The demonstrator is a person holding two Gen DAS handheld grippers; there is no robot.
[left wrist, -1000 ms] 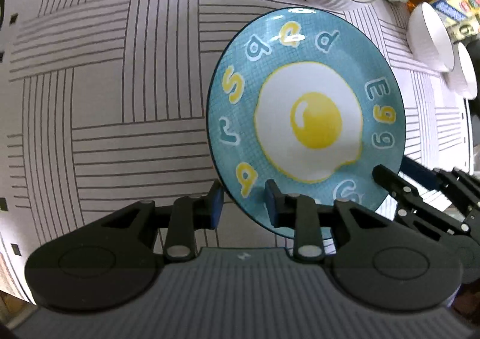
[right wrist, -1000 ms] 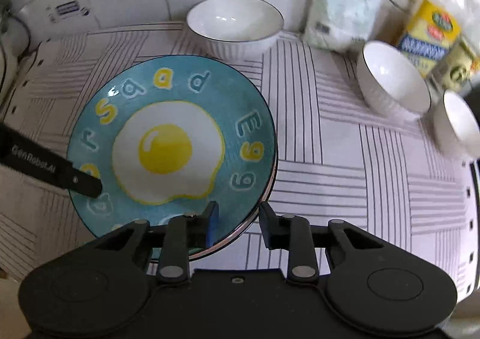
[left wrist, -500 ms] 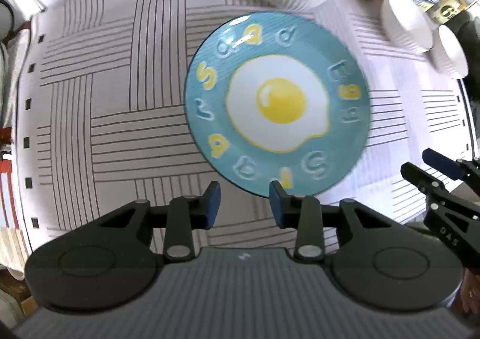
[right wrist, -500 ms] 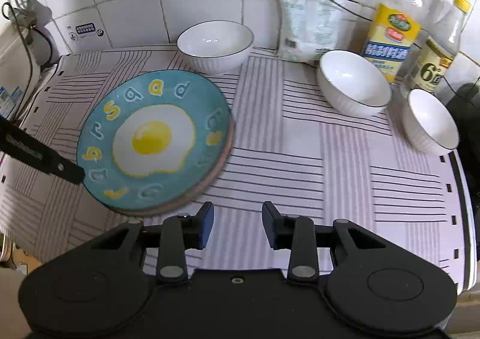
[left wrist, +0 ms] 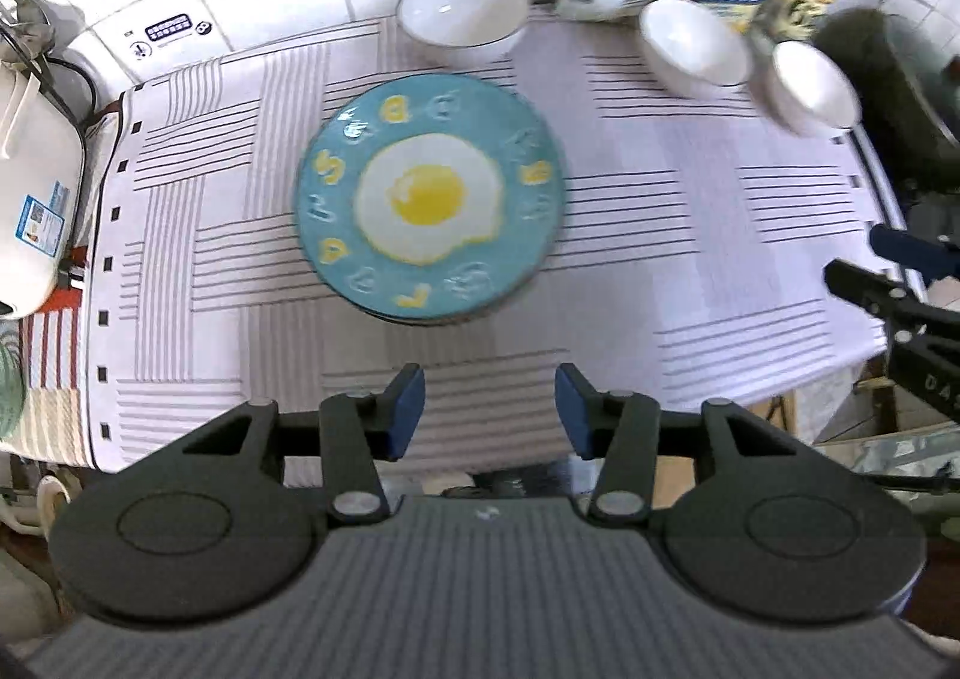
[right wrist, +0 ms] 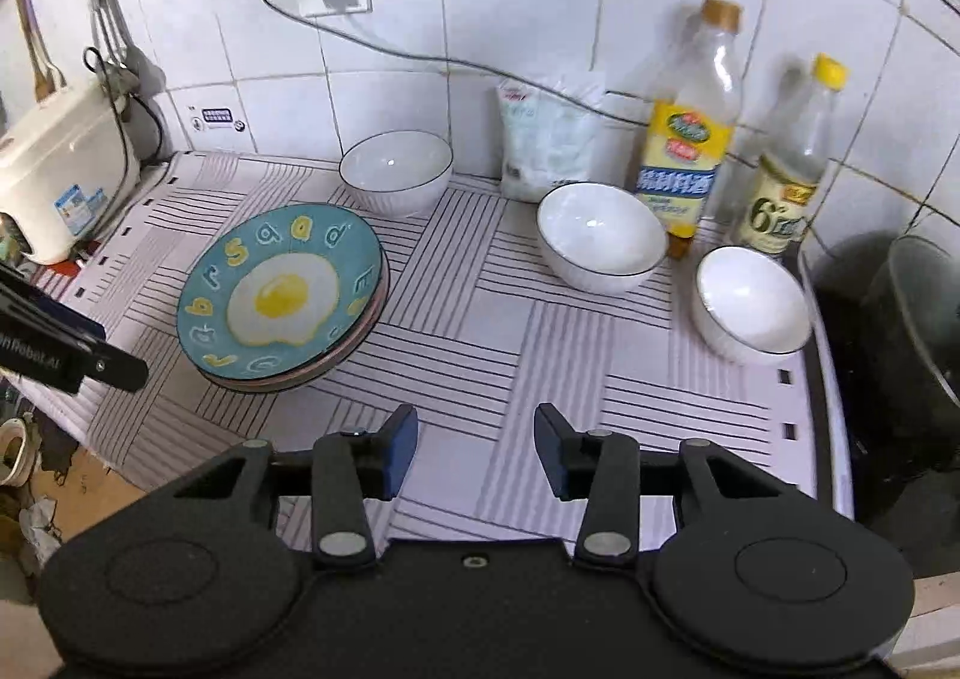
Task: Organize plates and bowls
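A blue plate with a fried-egg picture [left wrist: 429, 211] lies on top of a small stack of plates [right wrist: 354, 337] on the striped mat; it also shows in the right wrist view [right wrist: 279, 292]. Three white bowls stand apart: one behind the plates [right wrist: 396, 178], one in the middle right [right wrist: 600, 235], one at the far right [right wrist: 753, 304]. My left gripper [left wrist: 489, 409] is open and empty, in front of the plates near the mat's front edge. My right gripper [right wrist: 474, 448] is open and empty, in front and to the right of the stack.
Two bottles [right wrist: 690, 138] [right wrist: 792, 168] and a white bag [right wrist: 546, 138] stand against the tiled wall. A white rice cooker [right wrist: 54, 181] stands at the left. A dark pot [right wrist: 900, 331] sits at the right end. The mat's front edge [right wrist: 180, 493] drops off the counter.
Both grippers have let go of the blue plate and pulled back and up from it. The plate now rests on the stack. Both jaws have opened wider.
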